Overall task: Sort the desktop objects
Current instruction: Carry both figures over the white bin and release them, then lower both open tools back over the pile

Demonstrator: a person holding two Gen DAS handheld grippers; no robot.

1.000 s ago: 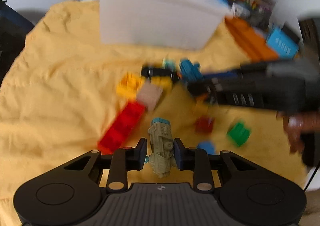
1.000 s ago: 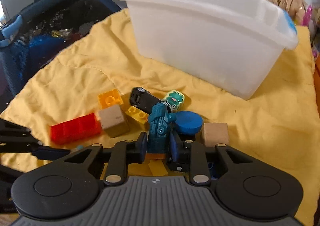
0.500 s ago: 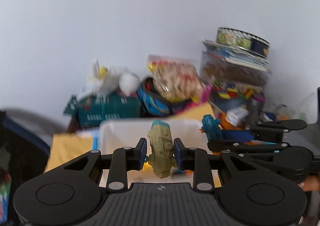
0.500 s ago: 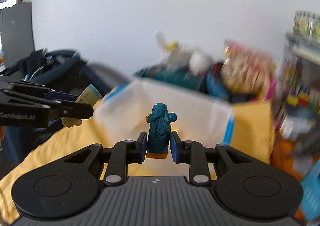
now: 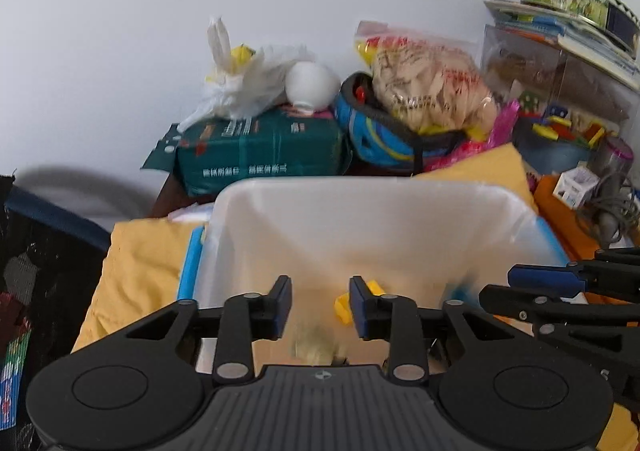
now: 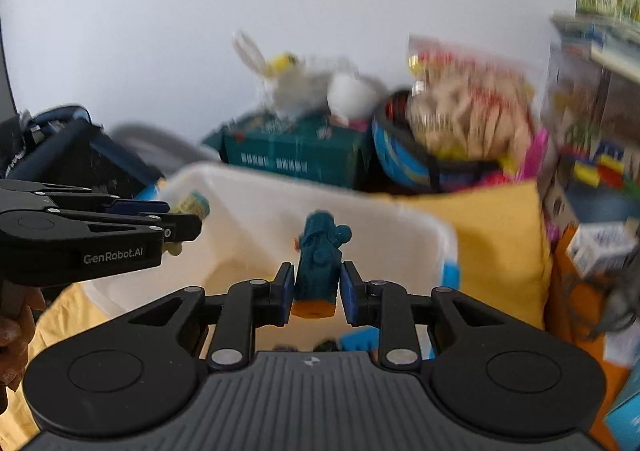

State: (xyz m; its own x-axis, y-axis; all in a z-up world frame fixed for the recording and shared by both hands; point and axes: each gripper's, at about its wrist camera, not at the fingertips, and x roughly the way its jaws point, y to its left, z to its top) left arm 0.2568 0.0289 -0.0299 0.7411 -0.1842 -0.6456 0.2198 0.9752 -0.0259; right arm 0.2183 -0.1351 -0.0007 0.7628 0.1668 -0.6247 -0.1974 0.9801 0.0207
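Note:
My left gripper (image 5: 320, 307) hangs over the white plastic bin (image 5: 360, 183) with its jaws opening and nothing between the pads. The olive toy vehicle (image 5: 316, 343) is a blur just below them, inside the bin. A yellow brick (image 5: 342, 305) lies on the bin floor. In the right wrist view my right gripper (image 6: 316, 291) holds the teal toy vehicle (image 6: 320, 259) upright over the bin (image 6: 280, 179); its jaws are starting to open, with the toy still between the pads. The left gripper (image 6: 192, 223) shows at the left, the right gripper (image 5: 512, 283) at the right.
Behind the bin stand a green box (image 5: 260, 151), a white plastic bag (image 5: 248, 83), a blue helmet (image 5: 380, 135) and a snack bag (image 5: 428, 87). A clear toy box (image 5: 560, 99) stands at the right, a dark bag (image 5: 36, 251) at the left. Yellow cloth (image 5: 140, 275) covers the table.
Both grippers rose from the toy pile on the cloth to above the bin. The left gripper's jaws have spread and the olive toy has dropped out. The teal toy stays in the right gripper.

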